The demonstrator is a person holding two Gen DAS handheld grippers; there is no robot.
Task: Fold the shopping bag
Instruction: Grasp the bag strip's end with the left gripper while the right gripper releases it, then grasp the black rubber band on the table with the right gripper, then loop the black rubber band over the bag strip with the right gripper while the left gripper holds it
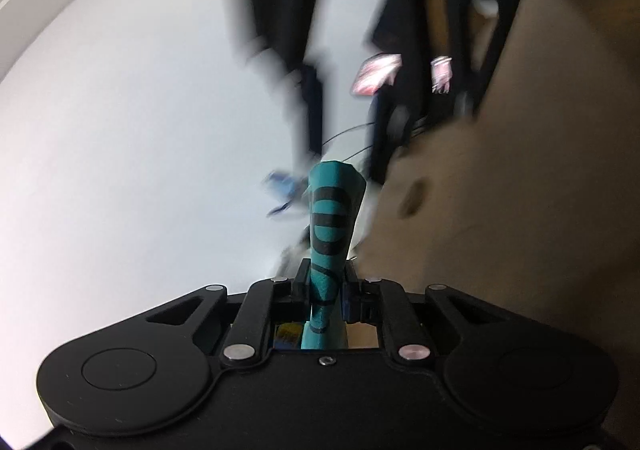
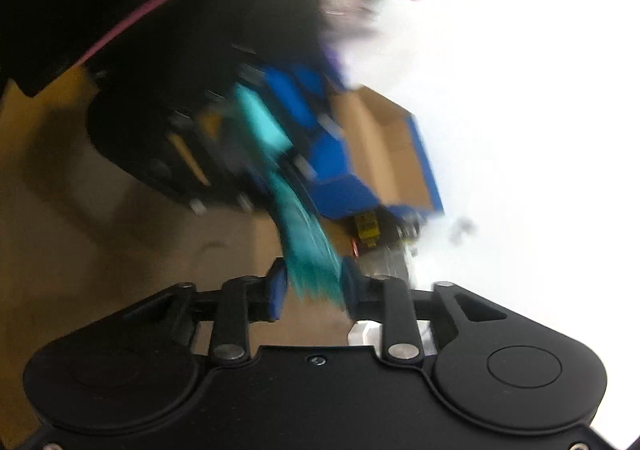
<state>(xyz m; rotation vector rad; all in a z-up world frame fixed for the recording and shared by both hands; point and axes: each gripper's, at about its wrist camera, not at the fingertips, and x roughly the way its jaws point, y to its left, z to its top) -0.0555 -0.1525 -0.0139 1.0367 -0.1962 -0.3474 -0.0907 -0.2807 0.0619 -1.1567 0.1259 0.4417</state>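
Shopping bag (image 1: 330, 217): teal, black print, gathered into a narrow strip, off the brown surface (image 1: 520, 209).
Left gripper (image 1: 325, 286): jaws nearly closed, pinching the strip, which runs forward past the fingertips.
Right gripper (image 2: 314, 284): jaws part open; blurred teal material (image 2: 308, 250) lies between them, hold uncertain.
Risk, judged: the loose right hold may slip under fast motion, letting the gathers spill open; the blue-edged box (image 2: 384, 153) ahead could snag it.

Both views were heavily motion-blurred, with the white wall (image 2: 520, 89) blown out, perhaps by glare, and fisheye-curved edges.
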